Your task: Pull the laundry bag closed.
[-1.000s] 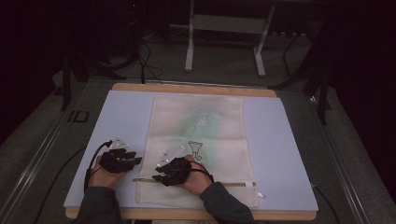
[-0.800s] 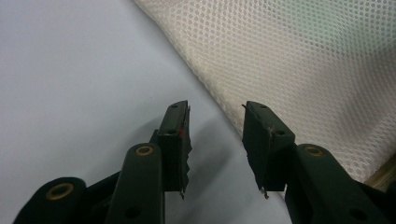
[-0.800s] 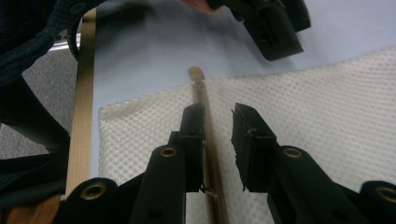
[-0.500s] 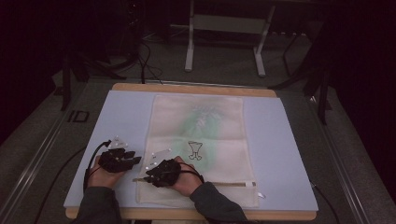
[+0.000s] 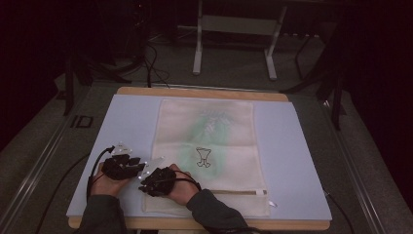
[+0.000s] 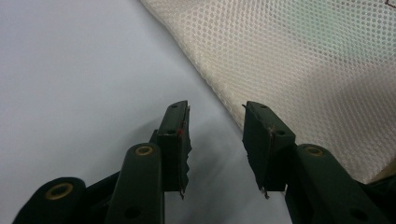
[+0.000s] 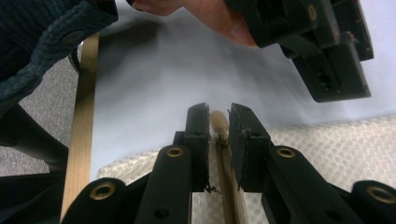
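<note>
Mesh, cream and fine-holed, makes up the laundry bag (image 5: 209, 151) lying flat along the counter (image 5: 302, 161), its zipper end at the near edge. The right gripper (image 7: 218, 122) has just been closing, its fingers now nipping the zipper's end tab (image 7: 218, 122) at the bag's near left corner. The left gripper (image 6: 215, 125), fingers spread with nothing between, hovers just beside the bag's left edge (likely to pin it). Next, probably, a steady pull along the near edge, where open room lies rightward.

Right tool (image 7: 218, 126) now leftward, jaws closing around zipper end (image 7: 217, 122).
</note>
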Demonstrator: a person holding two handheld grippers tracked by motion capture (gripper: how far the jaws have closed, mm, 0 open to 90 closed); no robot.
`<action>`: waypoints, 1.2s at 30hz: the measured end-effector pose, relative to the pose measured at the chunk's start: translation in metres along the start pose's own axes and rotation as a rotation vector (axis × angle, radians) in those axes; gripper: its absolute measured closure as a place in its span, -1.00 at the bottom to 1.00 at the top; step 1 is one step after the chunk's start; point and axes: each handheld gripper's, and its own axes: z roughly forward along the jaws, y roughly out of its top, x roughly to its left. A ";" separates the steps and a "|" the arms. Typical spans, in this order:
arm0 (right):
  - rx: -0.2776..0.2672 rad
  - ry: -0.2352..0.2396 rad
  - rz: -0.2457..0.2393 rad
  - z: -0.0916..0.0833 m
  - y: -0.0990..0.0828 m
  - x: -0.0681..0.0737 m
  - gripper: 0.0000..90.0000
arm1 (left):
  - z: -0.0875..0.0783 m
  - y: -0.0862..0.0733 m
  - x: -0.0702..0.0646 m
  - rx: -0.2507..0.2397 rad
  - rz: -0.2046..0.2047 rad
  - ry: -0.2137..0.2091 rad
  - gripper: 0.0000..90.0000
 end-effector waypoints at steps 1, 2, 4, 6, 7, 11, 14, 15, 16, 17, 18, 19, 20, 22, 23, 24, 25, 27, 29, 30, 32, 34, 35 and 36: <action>0.002 -0.002 -0.001 0.001 0.001 0.000 0.73 | 0.000 0.000 0.000 0.000 -0.001 0.000 0.34; 0.005 -0.005 -0.005 0.003 0.001 0.000 0.73 | 0.000 0.000 0.000 0.000 0.000 0.000 0.34; 0.009 -0.003 0.000 0.004 0.002 0.000 0.73 | 0.000 0.000 0.000 0.000 0.000 0.001 0.34; 0.023 -0.012 -0.018 0.009 0.005 0.001 0.73 | 0.000 0.000 0.000 -0.001 -0.002 0.002 0.34; 0.032 -0.017 -0.026 0.010 0.005 0.002 0.72 | 0.000 0.000 0.000 -0.002 -0.002 0.002 0.34; 0.044 -0.013 -0.017 0.015 0.006 0.001 0.72 | 0.000 0.000 0.001 -0.003 -0.004 0.001 0.34; 0.047 -0.012 -0.013 0.018 0.006 0.000 0.71 | 0.000 0.000 0.001 -0.001 0.000 0.002 0.34; 0.053 -0.015 -0.006 0.020 0.007 -0.001 0.70 | 0.000 0.000 0.000 0.000 0.000 0.001 0.34; 0.055 -0.019 -0.004 0.021 0.007 -0.001 0.70 | 0.000 0.000 0.001 0.000 -0.001 0.001 0.34; 0.062 -0.025 -0.010 0.022 0.008 0.000 0.70 | 0.000 0.000 0.001 0.000 -0.001 0.002 0.34; 0.066 -0.030 -0.019 0.023 0.008 0.000 0.71 | 0.000 0.000 0.001 0.000 -0.002 0.003 0.34; 0.069 -0.034 -0.018 0.024 0.009 0.001 0.73 | 0.000 0.000 0.001 -0.003 -0.003 0.003 0.34; 0.070 -0.037 -0.021 0.024 0.010 0.001 0.76 | 0.000 0.000 0.001 -0.003 -0.003 0.003 0.34; 0.072 -0.040 -0.014 0.024 0.010 0.000 0.79 | -0.001 0.000 0.001 -0.006 -0.006 0.005 0.33; 0.072 -0.039 -0.013 0.024 0.010 0.000 0.79 | -0.001 0.000 0.001 -0.007 -0.007 0.006 0.33; 0.072 -0.039 -0.013 0.024 0.010 0.000 0.79 | -0.001 0.000 0.001 -0.007 -0.007 0.006 0.33; 0.067 -0.039 -0.020 0.024 0.010 0.001 0.79 | -0.002 0.000 0.001 -0.009 -0.008 0.008 0.33; 0.045 -0.026 -0.005 0.022 0.009 -0.001 0.79 | -0.002 0.000 0.002 -0.013 -0.012 0.007 0.33; 0.027 -0.015 0.014 0.020 0.009 -0.002 0.79 | -0.002 0.000 0.002 -0.016 -0.016 0.010 0.33; 0.017 -0.012 0.019 0.018 0.009 -0.003 0.79 | -0.002 0.000 0.002 -0.016 -0.016 0.010 0.33; 0.006 -0.013 0.014 0.015 0.010 -0.003 0.79 | -0.002 -0.001 0.002 -0.015 -0.014 0.014 0.33; -0.003 -0.013 0.012 0.012 0.010 -0.003 0.79 | -0.003 -0.001 0.003 -0.017 -0.017 0.015 0.33; -0.008 -0.014 0.011 0.008 0.010 -0.002 0.79 | -0.003 -0.001 0.003 -0.016 -0.017 0.016 0.33; -0.013 -0.014 0.010 0.006 0.009 -0.003 0.79 | -0.003 -0.001 0.003 -0.016 -0.017 0.015 0.33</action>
